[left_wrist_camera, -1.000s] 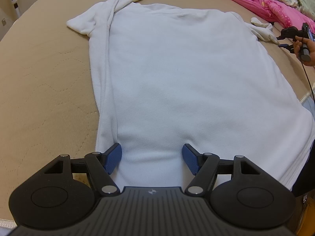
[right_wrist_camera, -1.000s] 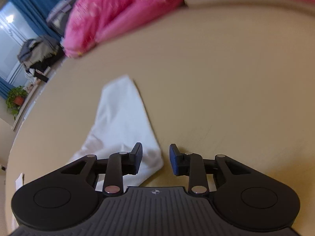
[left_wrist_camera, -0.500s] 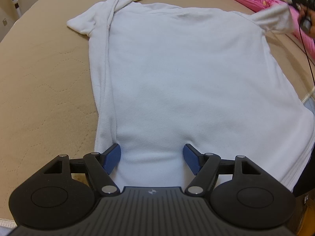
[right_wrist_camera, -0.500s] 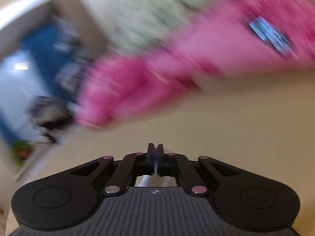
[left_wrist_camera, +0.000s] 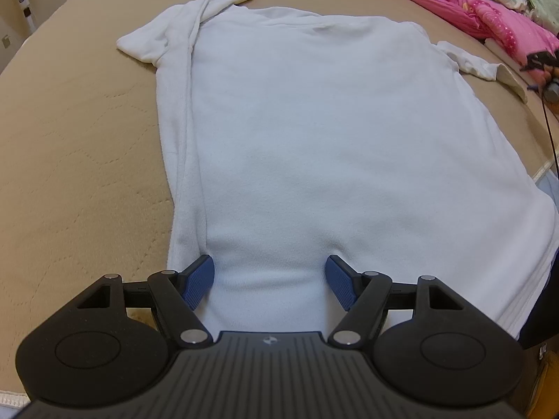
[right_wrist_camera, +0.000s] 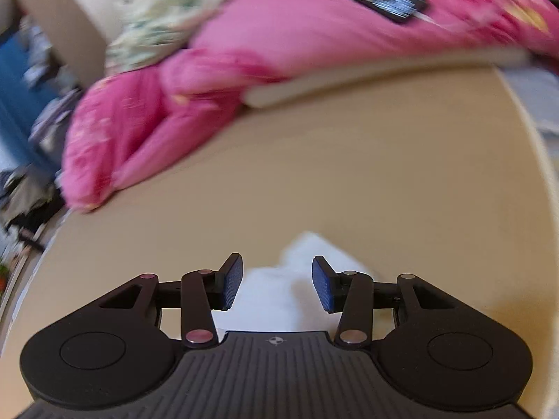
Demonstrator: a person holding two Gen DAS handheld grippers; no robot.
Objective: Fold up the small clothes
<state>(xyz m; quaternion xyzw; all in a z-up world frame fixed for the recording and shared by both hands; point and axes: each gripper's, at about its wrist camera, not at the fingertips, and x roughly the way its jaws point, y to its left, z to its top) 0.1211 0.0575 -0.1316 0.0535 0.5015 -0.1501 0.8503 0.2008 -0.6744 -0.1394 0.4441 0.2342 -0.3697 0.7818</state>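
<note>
A moment ago my right tool [right_wrist_camera: 277, 286] was clenched on the shirt's [left_wrist_camera: 335, 139] right sleeve [right_wrist_camera: 311, 279], lifted off the bed [left_wrist_camera: 80, 132]; now it stands released, the sleeve dropped flat and spread outward beneath it. My left tool [left_wrist_camera: 269, 286] stays released too, straddling the hem at the near edge. That looks like straightening finished on this side, so folding can start. The shirt is white, soft, slightly fuzzy knit, lying lengthwise on the tan quilted bed; its left sleeve remains twisted and bunched. Pink bedding [right_wrist_camera: 279, 45] sits beyond.
</note>
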